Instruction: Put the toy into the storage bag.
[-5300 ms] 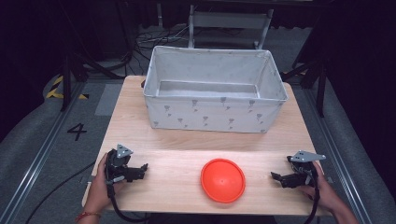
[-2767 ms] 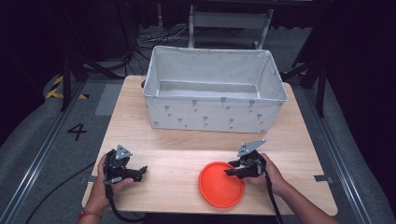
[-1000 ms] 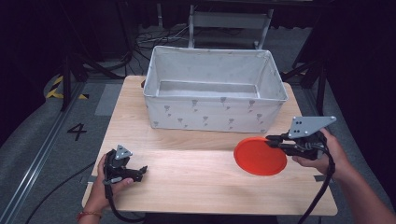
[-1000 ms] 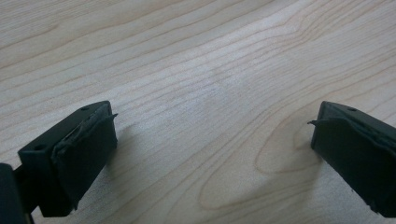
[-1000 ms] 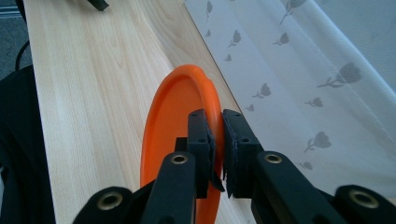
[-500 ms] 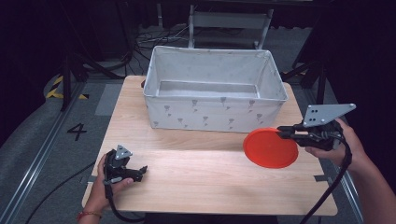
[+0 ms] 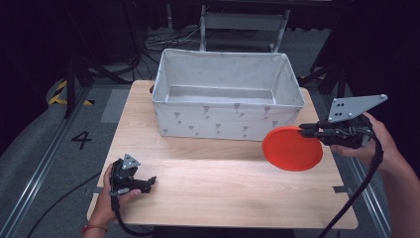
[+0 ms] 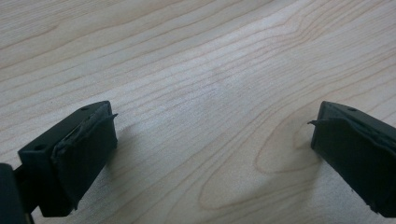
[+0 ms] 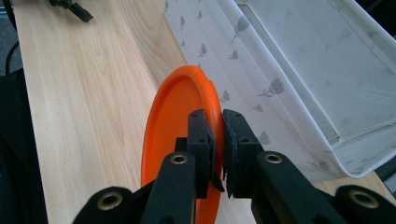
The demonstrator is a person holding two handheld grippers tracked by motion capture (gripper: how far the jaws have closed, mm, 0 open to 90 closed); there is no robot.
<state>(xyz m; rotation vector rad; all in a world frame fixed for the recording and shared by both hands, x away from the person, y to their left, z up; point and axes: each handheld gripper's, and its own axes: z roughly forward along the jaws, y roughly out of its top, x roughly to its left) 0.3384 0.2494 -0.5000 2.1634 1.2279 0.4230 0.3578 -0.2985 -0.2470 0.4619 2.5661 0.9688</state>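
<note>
Overhead, the high view lays out a pale wooden table [image 7: 223,188] with a white fabric bin [image 7: 228,94] standing toward twelve o'clock, soft-walled, rectangular and printed with small grey tulips. At about three o'clock the right gripper [image 7: 308,130] is lifted off the board, its jaws closed on the rim of a round orange plate [image 7: 292,148], which hangs tilted in the air just in front of the bin's near right corner. At about seven o'clock the left gripper [image 7: 148,182] rests low on the wood in the person's left hand [image 7: 106,206], well apart from the plate and the bin.

From the right gripper view comes what the overhead misses: the plate [image 9: 180,140] is smooth plastic with a raised lip, seen nearly edge-on, and the two black jaws pinch that lip from either side, with the bin's printed cloth wall [image 9: 261,88] just beside it. The other gripper shows far off at the upper left of that view.

Close in, the left gripper view shows its jaws spread wide, each faced with a rough black rubbery pad [image 8: 86,149], and nothing but bare wood grain [image 8: 210,93] between them.
</note>
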